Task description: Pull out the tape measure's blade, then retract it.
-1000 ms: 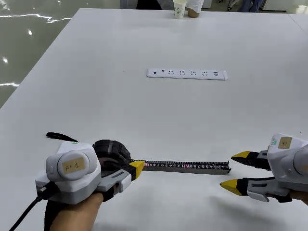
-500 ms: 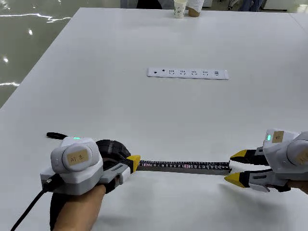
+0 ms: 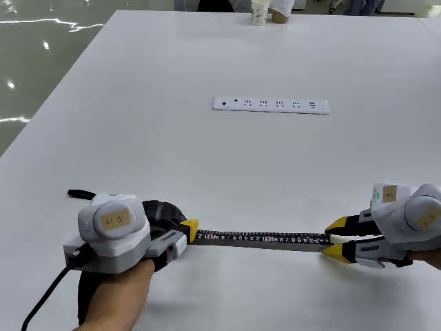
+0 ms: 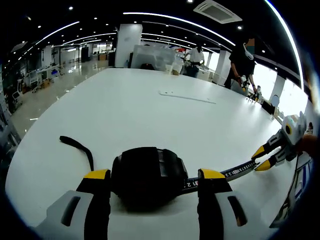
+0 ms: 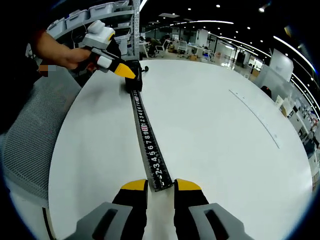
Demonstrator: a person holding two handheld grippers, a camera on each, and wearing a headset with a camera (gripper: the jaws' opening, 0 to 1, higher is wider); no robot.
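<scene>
Item one, your left gripper (image 3: 185, 233): it sits at the lower left of the white table (image 3: 138, 124) in the head view, with your hand (image 3: 117, 296) beneath it and a dark cable (image 3: 45, 303) trailing from its rear. Its yellow-tipped jaws are drawn in on the black tape measure (image 3: 162, 215). In the left gripper view the tape measure (image 4: 149, 175) rests on the table and fills the gap between the two jaws. Item two, the blade (image 3: 262, 238): it is drawn out and lies flat on the table, numbered face up, running from the tape measure across to your right. Item three, your right gripper (image 3: 335, 238): it is at the lower right with its jaws narrow, one yellow tip to each side of the blade's free end. In the right gripper view the blade (image 5: 147, 140) ends in the slim gap between the jaws, close against their inner edges, and you cannot tell whether they actually pinch it. That view looks along the blade to the tape measure (image 5: 135, 80) and the left gripper (image 5: 120, 69) at its far end. Item four, a black strap (image 3: 81, 194): it lies curled on the table just behind the tape measure. Item five, a white power strip (image 3: 270, 105): it lies mid-table, well apart from both grippers. Item six, a paper cup (image 3: 259, 12): it stands upright near the table's far edge.
</scene>
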